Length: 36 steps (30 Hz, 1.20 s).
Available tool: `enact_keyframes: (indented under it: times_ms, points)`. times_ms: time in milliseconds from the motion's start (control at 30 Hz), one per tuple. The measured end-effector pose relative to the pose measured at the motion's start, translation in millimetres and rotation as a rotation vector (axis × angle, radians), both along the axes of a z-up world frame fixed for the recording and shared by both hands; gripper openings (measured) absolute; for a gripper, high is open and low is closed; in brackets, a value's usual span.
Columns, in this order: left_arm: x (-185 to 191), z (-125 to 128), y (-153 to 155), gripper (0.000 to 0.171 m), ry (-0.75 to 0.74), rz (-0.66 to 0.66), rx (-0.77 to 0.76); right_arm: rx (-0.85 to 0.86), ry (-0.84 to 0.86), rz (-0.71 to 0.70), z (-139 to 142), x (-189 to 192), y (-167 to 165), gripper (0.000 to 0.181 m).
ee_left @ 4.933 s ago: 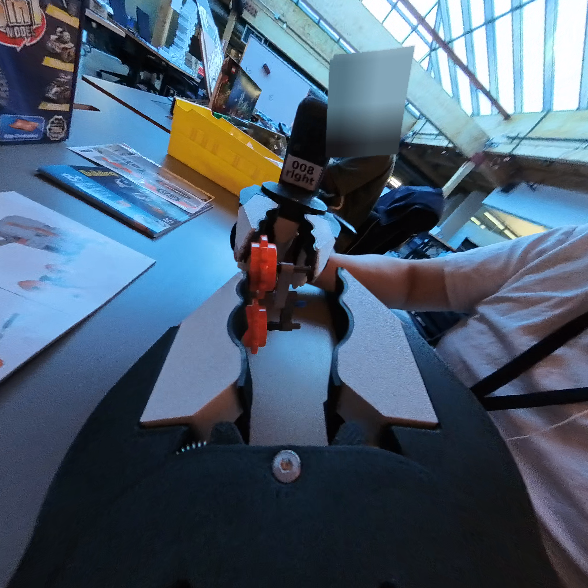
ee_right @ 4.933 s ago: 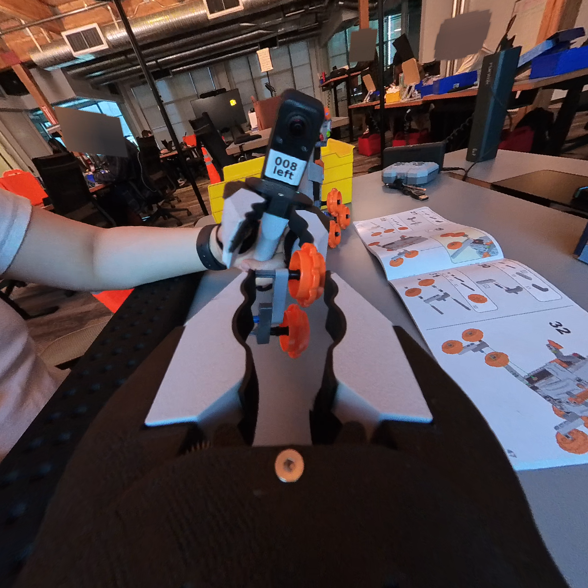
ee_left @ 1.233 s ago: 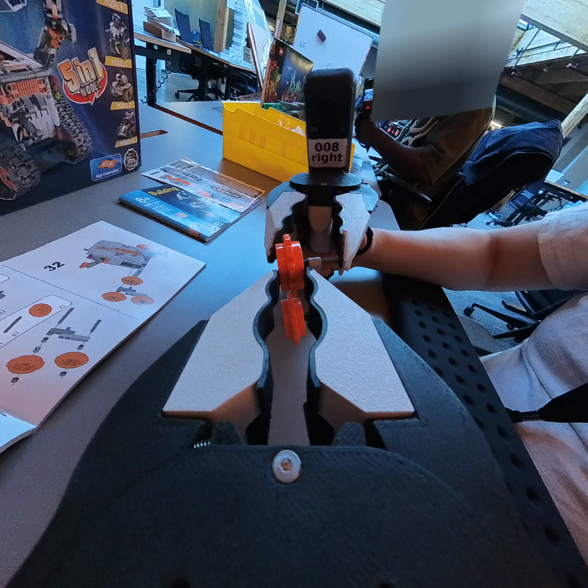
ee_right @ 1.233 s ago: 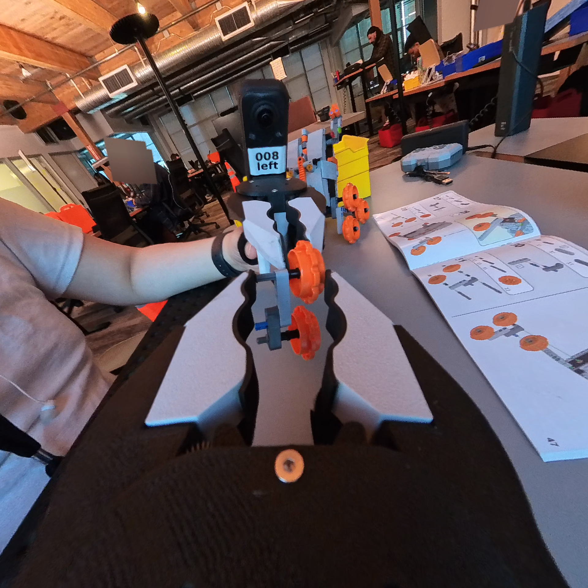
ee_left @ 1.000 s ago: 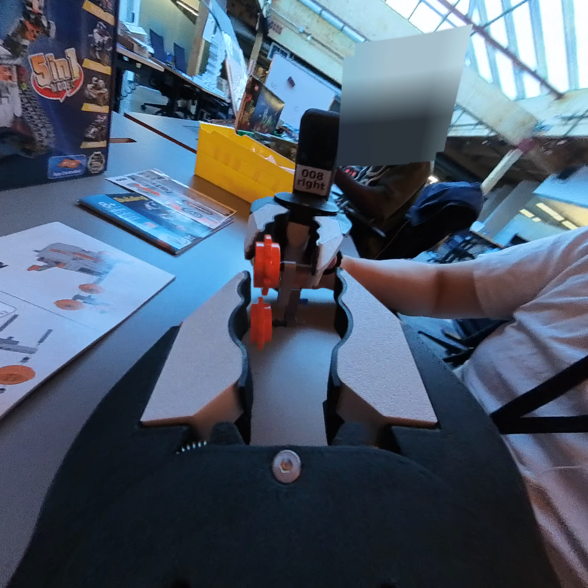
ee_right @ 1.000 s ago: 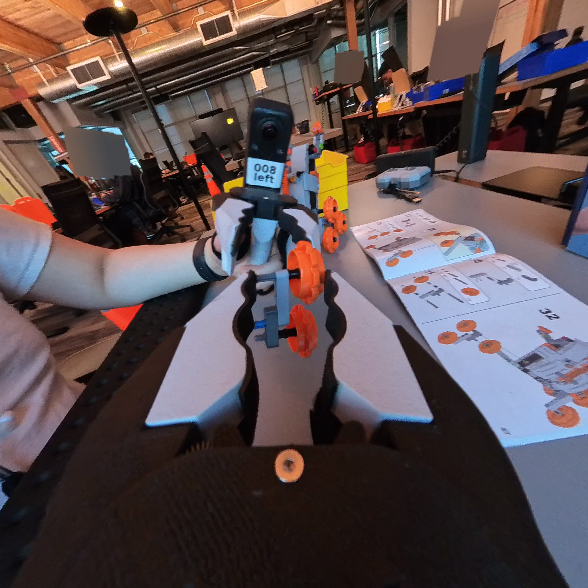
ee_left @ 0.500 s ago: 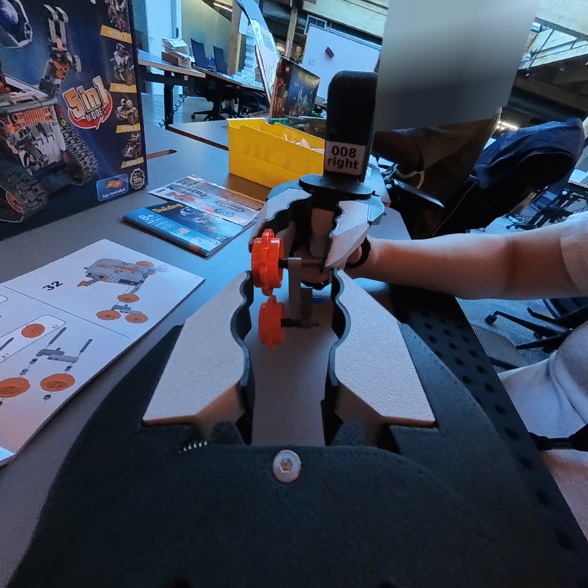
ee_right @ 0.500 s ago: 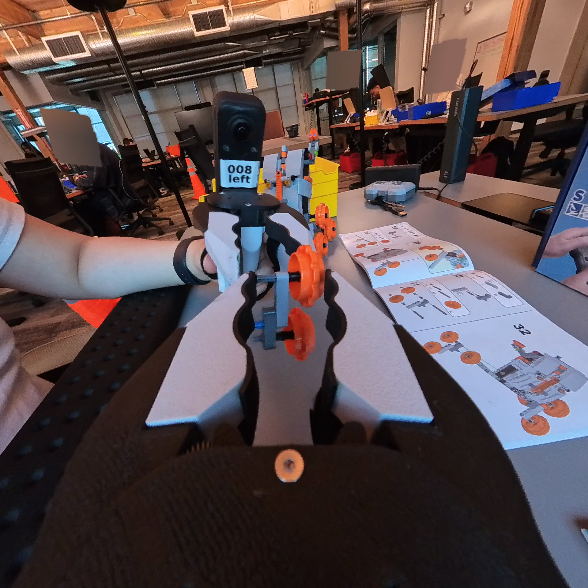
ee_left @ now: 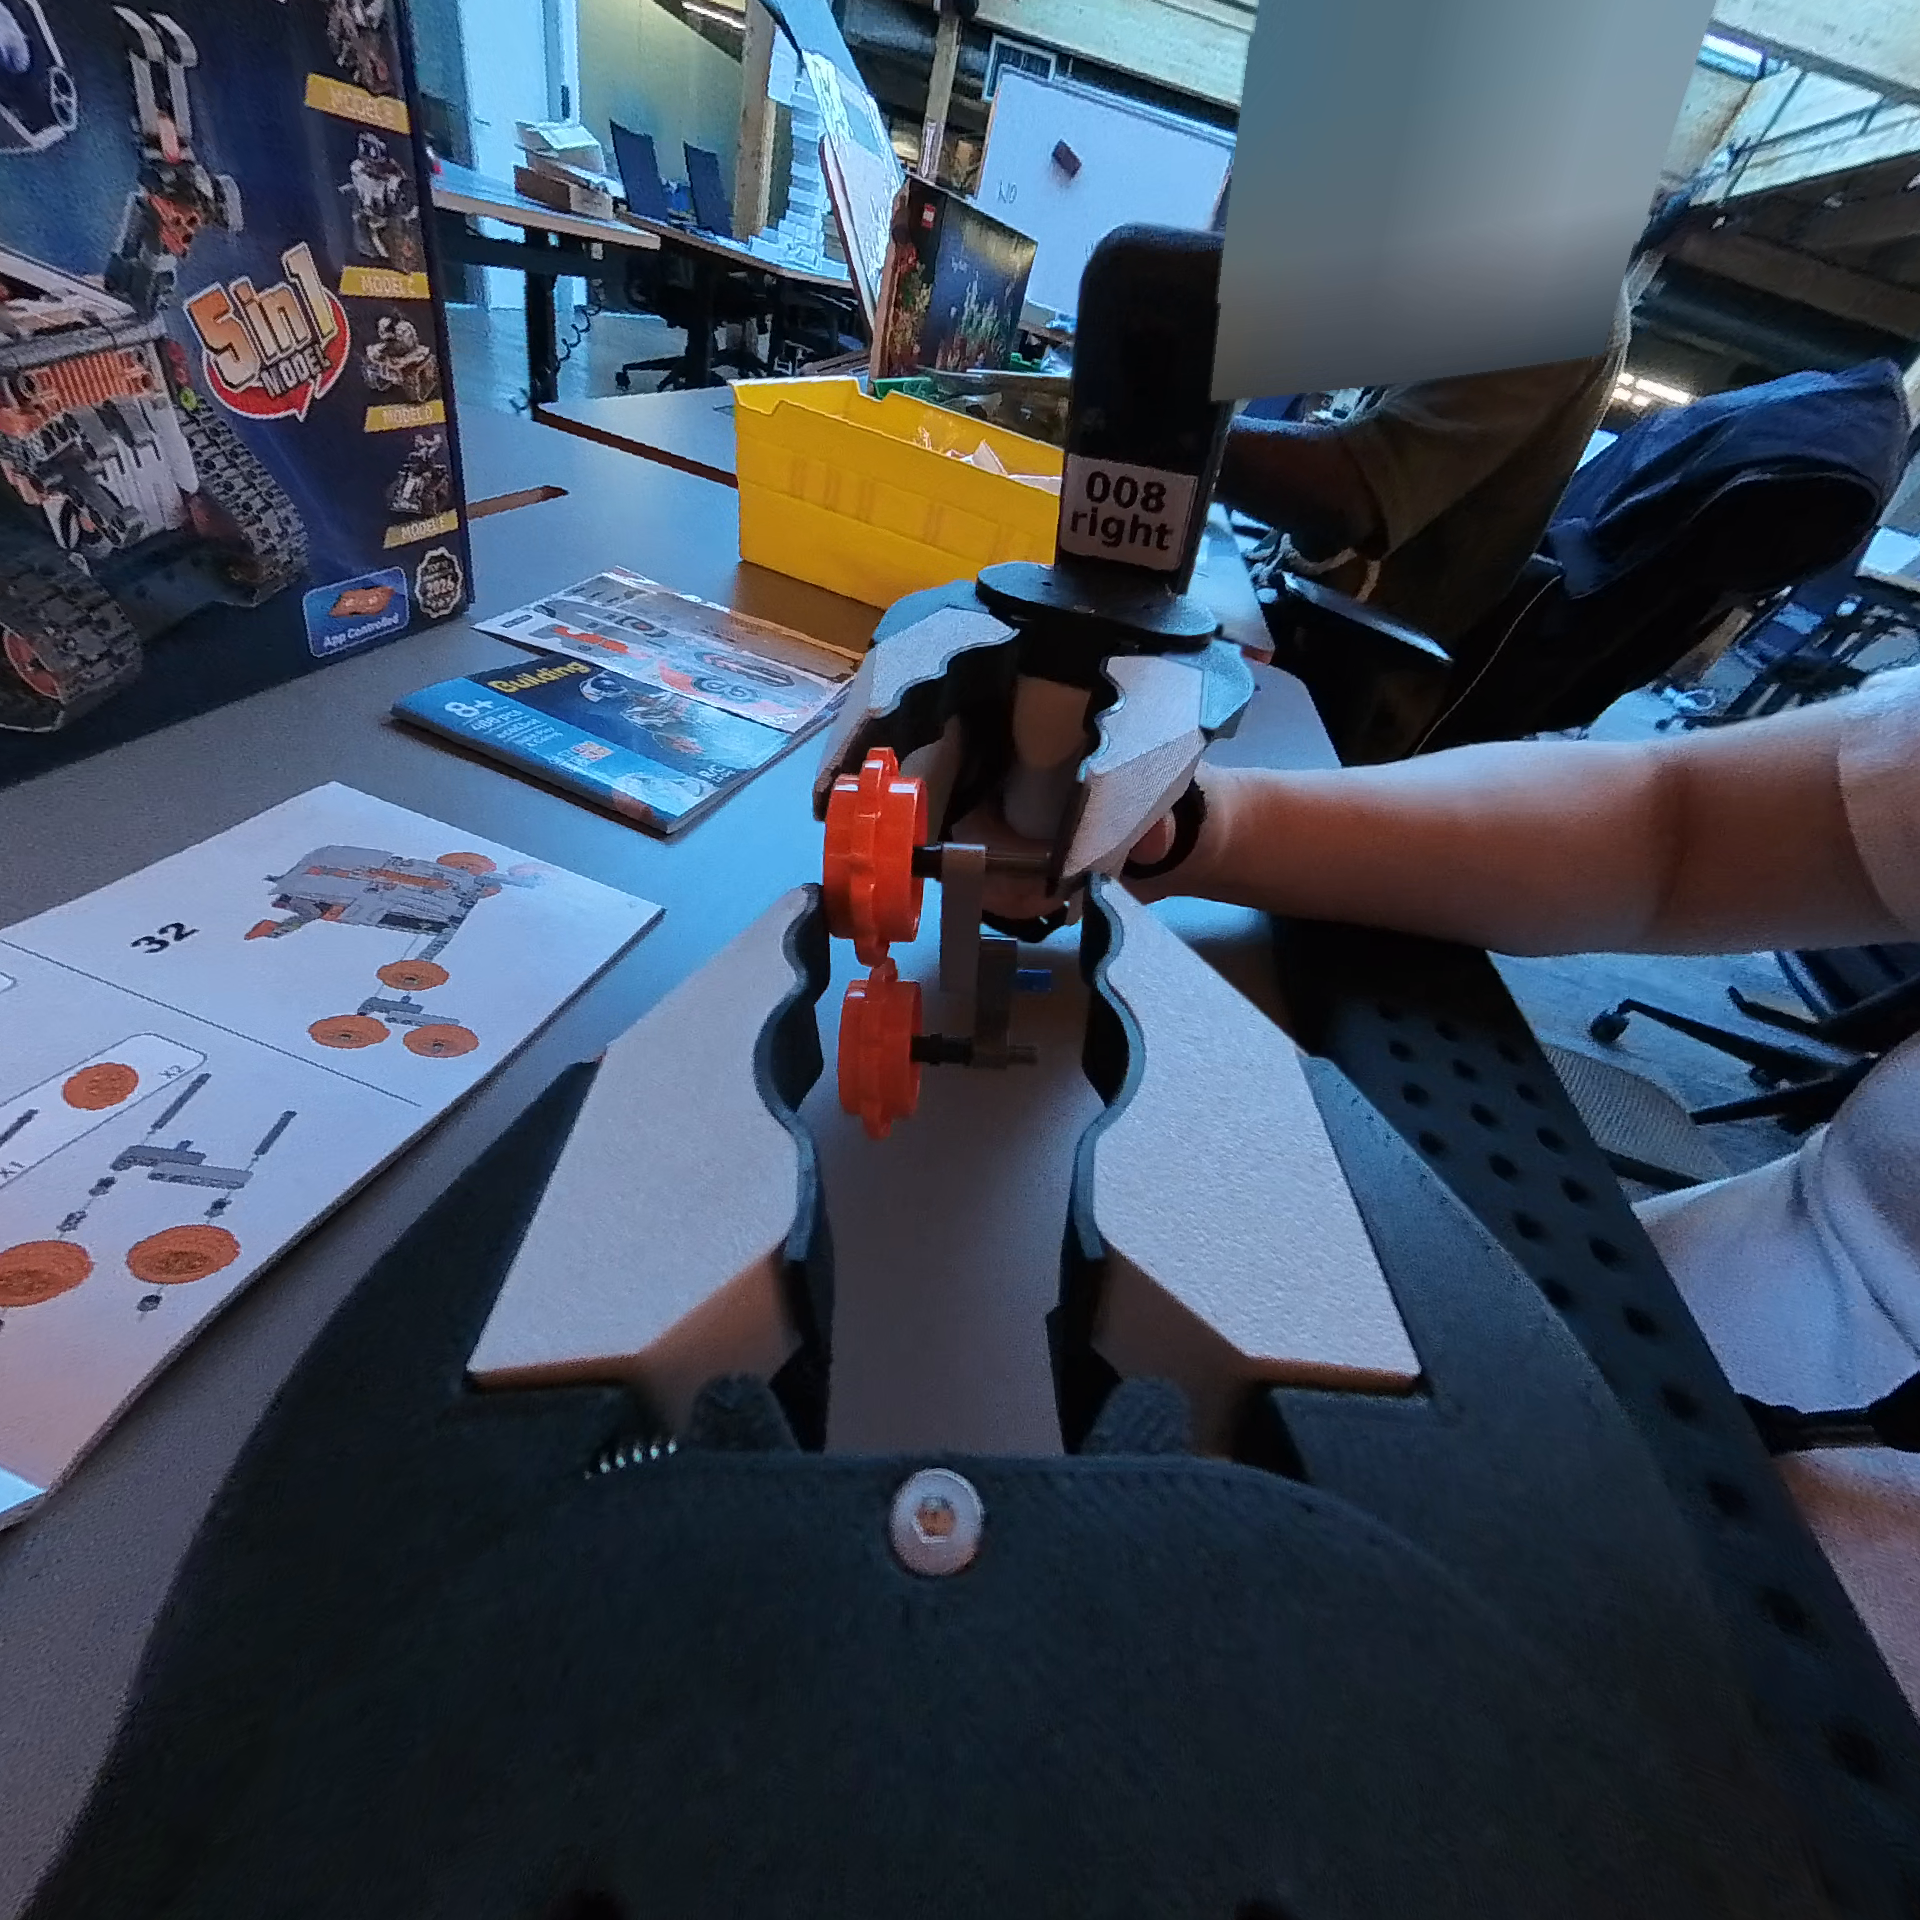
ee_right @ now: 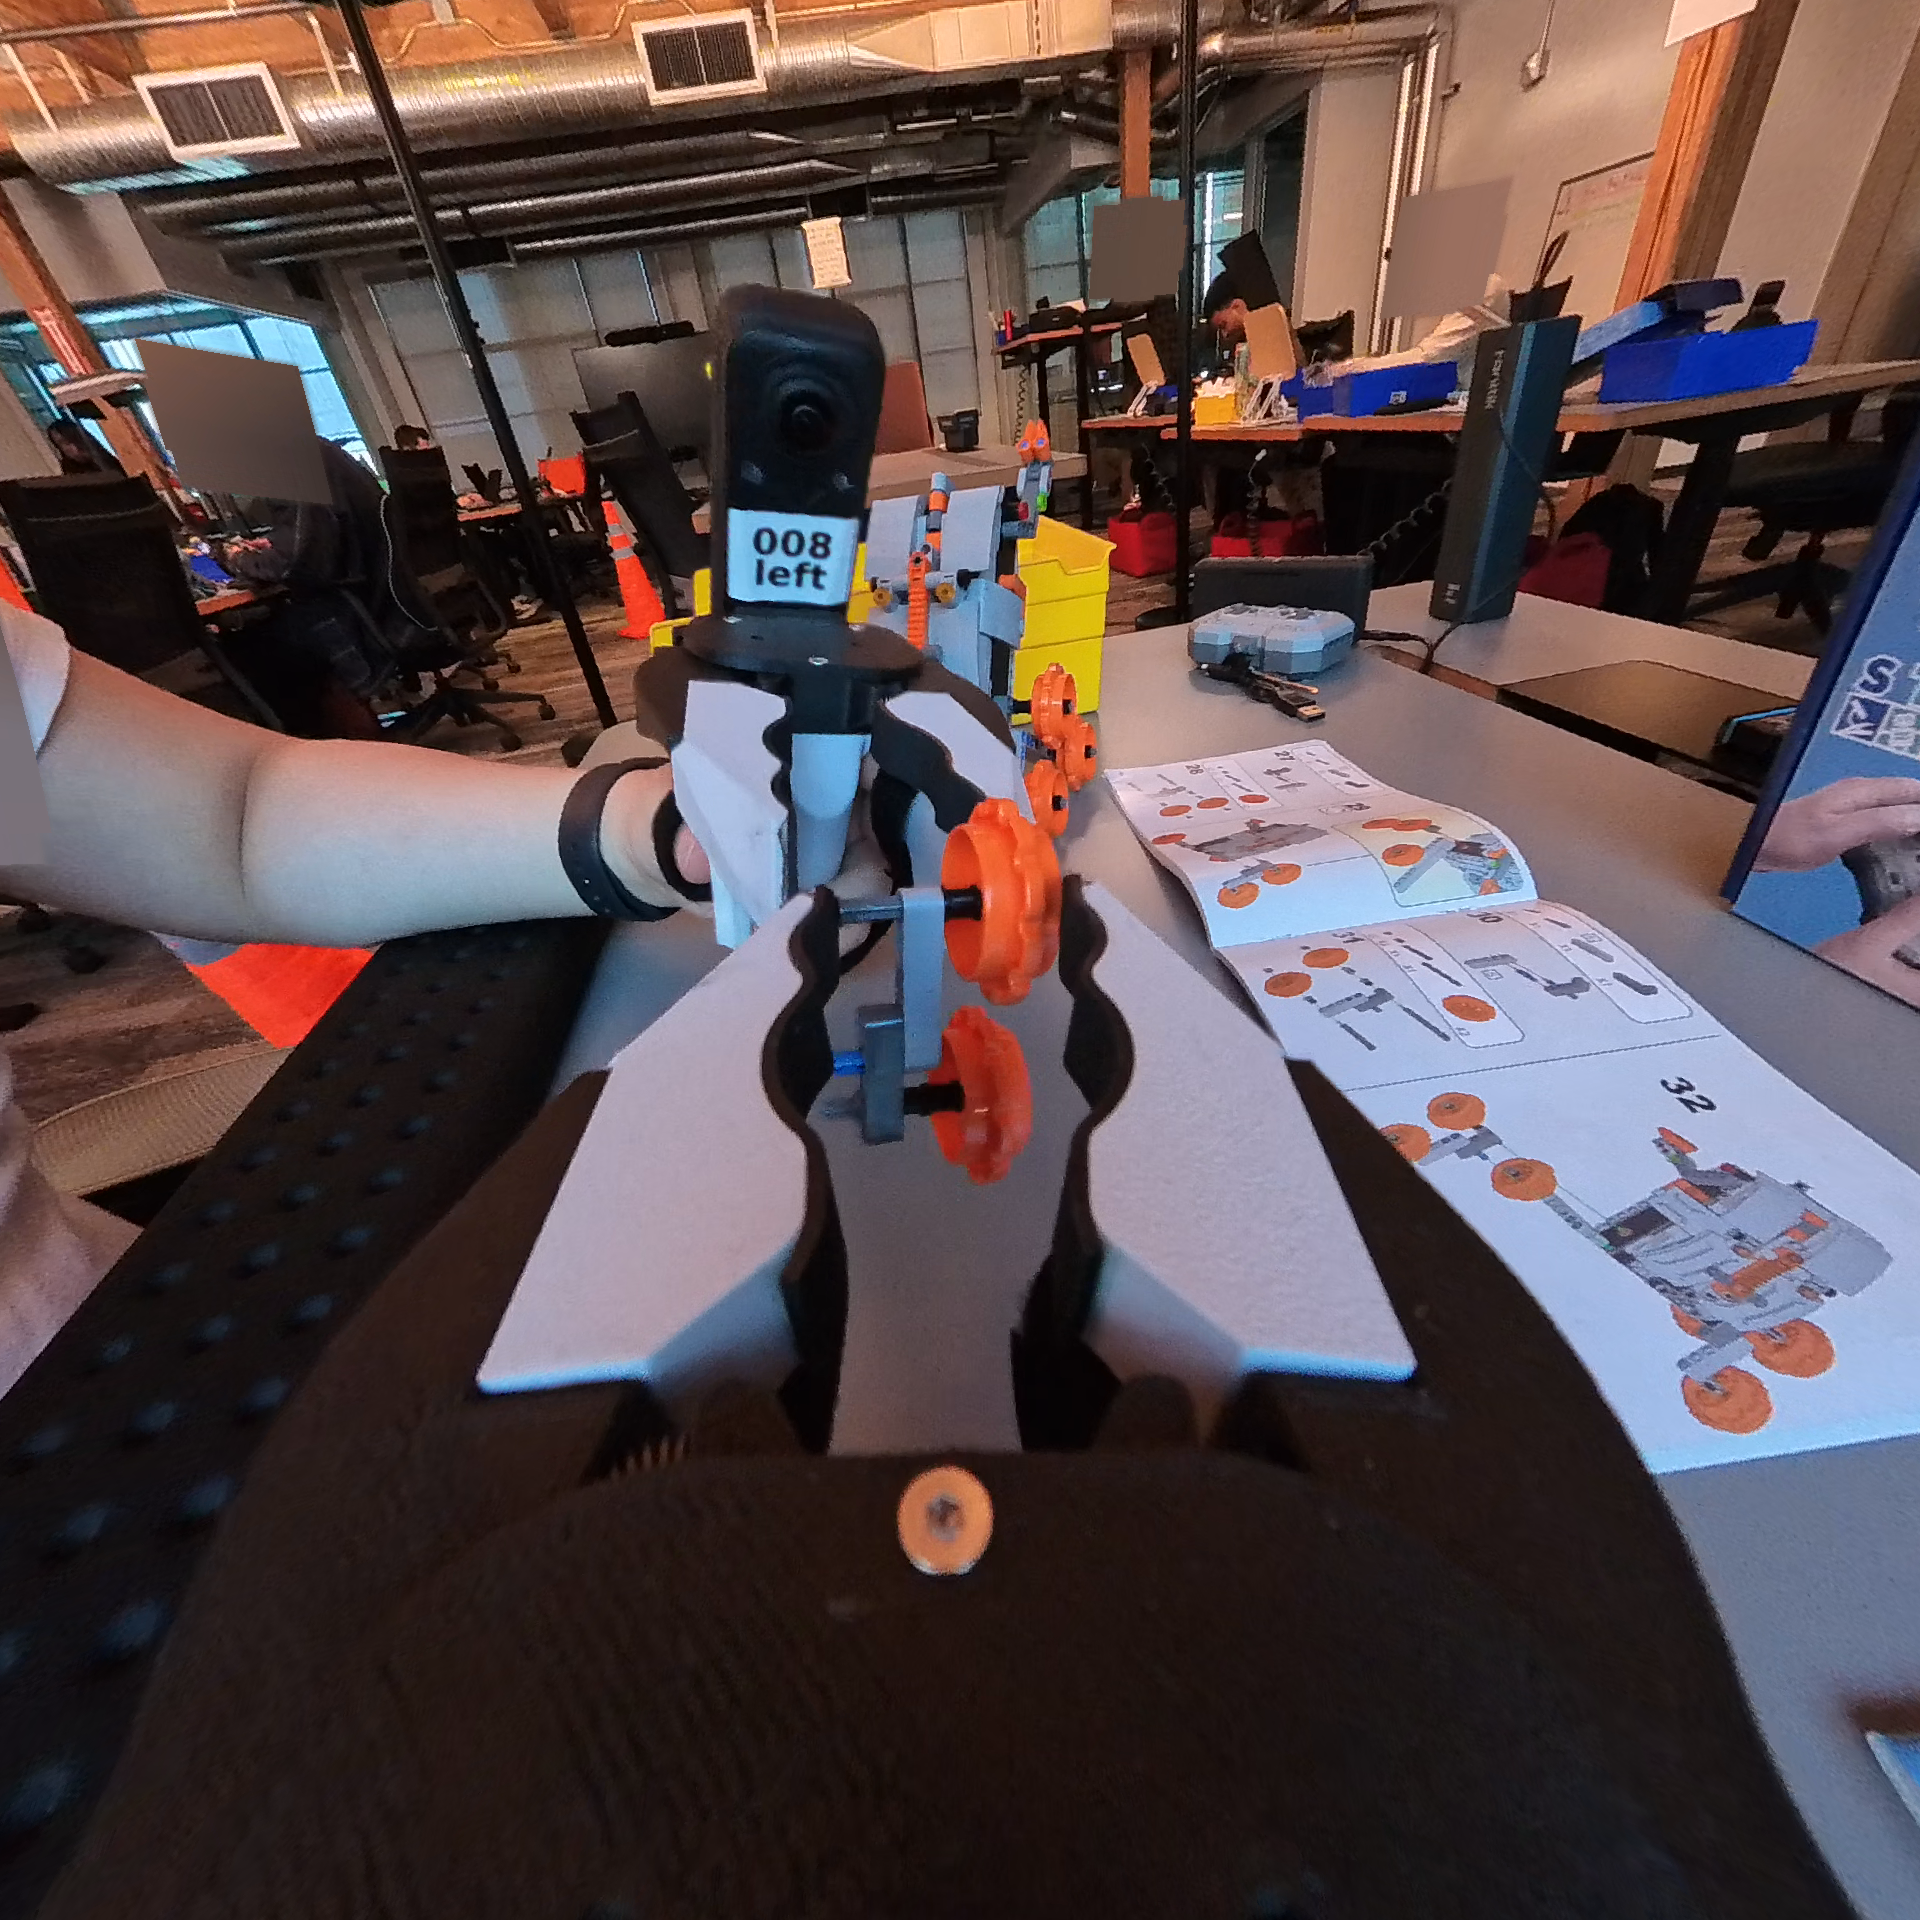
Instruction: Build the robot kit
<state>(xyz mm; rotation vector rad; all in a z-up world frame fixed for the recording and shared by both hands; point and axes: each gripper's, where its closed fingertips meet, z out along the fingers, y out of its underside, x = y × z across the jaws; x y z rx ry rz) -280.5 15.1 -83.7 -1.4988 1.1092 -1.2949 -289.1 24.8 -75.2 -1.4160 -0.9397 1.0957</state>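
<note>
A small assembly [ee_right: 920,966] of grey beams and black axles carries two orange toothed wheels, an upper one [ee_right: 997,899] and a lower one [ee_right: 977,1091]. My right gripper [ee_right: 945,914] is shut on it, with its fingertips on the upper axle's end and the upper wheel's face. My left gripper [ee_left: 945,914] faces it, open. The assembly [ee_left: 961,935] sits between the left gripper's fingertips, and the wheels [ee_left: 873,852] are close to its left finger. Both are held above the grey table [ee_left: 675,540].
An open instruction booklet [ee_right: 1455,1039] lies on the table beside the grippers. Farther off are closed booklets [ee_left: 623,707], a toy box [ee_left: 156,364], a yellow bin [ee_left: 883,488], a partly built model [ee_right: 966,623] and a grey controller [ee_right: 1268,634]. A black perforated mat [ee_right: 260,1143] covers the near edge. The tips of both grippers are at nearly the same place.
The left gripper's jaws were narrow 1.2 s ago and have since widened. The assembly has stayed fixed in the right gripper. Both views have swung and now sit lower and more level.
</note>
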Motion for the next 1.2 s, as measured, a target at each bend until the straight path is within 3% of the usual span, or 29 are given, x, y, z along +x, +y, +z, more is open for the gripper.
enact_keyframes:
  times_ms: [1200]
  points:
    - [3.5, 3.5, -6.0, 0.042, -0.010, 0.039, 0.062, -0.001, 0.031, 0.021, 1.6, 4.1, -5.8, 0.041]
